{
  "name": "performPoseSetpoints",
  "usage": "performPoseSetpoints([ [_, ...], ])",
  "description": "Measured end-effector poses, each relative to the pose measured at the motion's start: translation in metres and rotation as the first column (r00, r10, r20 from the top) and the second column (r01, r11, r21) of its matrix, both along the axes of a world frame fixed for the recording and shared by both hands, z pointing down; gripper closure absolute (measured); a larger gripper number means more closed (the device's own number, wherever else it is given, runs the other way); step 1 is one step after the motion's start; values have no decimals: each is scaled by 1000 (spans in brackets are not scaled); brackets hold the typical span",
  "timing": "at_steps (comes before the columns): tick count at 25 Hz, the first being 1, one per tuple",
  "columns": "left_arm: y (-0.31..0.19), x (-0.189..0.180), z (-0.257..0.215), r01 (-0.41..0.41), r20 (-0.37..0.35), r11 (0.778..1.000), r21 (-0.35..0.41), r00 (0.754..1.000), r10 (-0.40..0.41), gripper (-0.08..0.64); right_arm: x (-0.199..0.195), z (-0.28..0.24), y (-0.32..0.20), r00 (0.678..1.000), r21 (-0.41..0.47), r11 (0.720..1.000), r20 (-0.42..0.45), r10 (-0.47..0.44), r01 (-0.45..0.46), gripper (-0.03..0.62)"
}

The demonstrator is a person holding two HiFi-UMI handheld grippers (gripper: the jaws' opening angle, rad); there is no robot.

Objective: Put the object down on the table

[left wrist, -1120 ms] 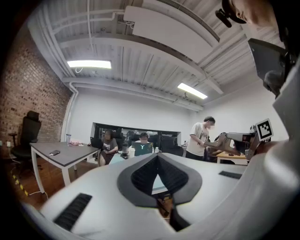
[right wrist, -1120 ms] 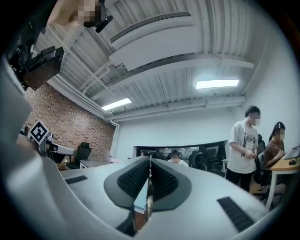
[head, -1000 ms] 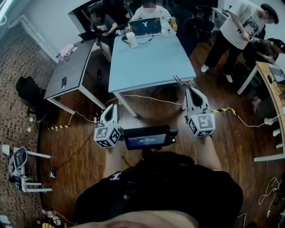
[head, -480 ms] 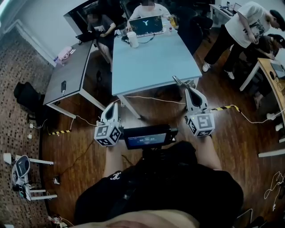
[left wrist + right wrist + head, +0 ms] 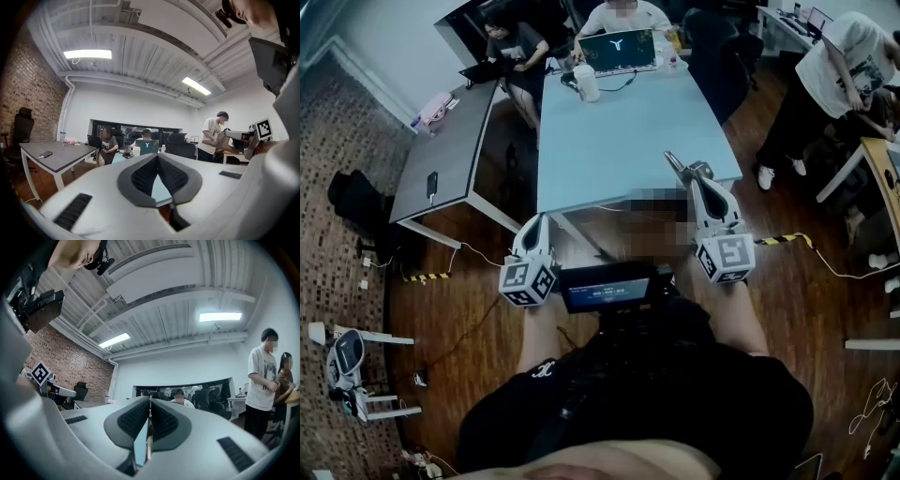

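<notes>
Right hand-held gripper (image 5: 697,176) is clenched on the object (image 5: 676,163), a small thin piece that sticks out in front of its tips. What kind of thing it is, I cannot tell at this size. In the right gripper view its jaws stand almost together, with only a narrow pale edge between them, so the grip looks firm. The left hand-held gripper (image 5: 540,221) is closed too: its tips meet and nothing is between them, so it seems to take no part in the carrying.

The object is in the air, held about level in front of the person. In the head view it appears over the near right part of the light blue desk (image 5: 619,131). How high it is above the desk top the pictures do not show, but it does not rest there. The near half of the desk is bare; a laptop (image 5: 619,49) and a cup (image 5: 586,82) stand only at the far end.

I judge the task as begun but not finished. The object is in the grip and at the edge of the desk. What is left is to lower it onto the bare surface, open the jaws and draw the hand-held gripper away
</notes>
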State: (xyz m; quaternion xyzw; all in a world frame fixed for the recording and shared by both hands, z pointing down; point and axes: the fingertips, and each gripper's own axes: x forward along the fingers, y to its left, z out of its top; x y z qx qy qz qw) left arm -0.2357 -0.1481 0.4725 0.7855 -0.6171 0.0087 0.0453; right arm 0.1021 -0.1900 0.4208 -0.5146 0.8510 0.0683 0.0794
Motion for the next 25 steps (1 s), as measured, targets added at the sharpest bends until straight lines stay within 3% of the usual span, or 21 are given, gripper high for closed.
performPoseSetpoints([
  [14,-241,28,-45,-14,7,998,66,1000,14,568,-20,-18,-240,993,-22,992,-14,-121,121,598],
  [21,-284,22,-35,-32,-4,998,46,999,32,568,-34,-4,-275,992,-52,991,-28,-125,123,598],
  [25,-299,13,-28,-59,-3,998,28,998,59,568,-48,17,-288,993,-112,988,-31,-114,110,598],
])
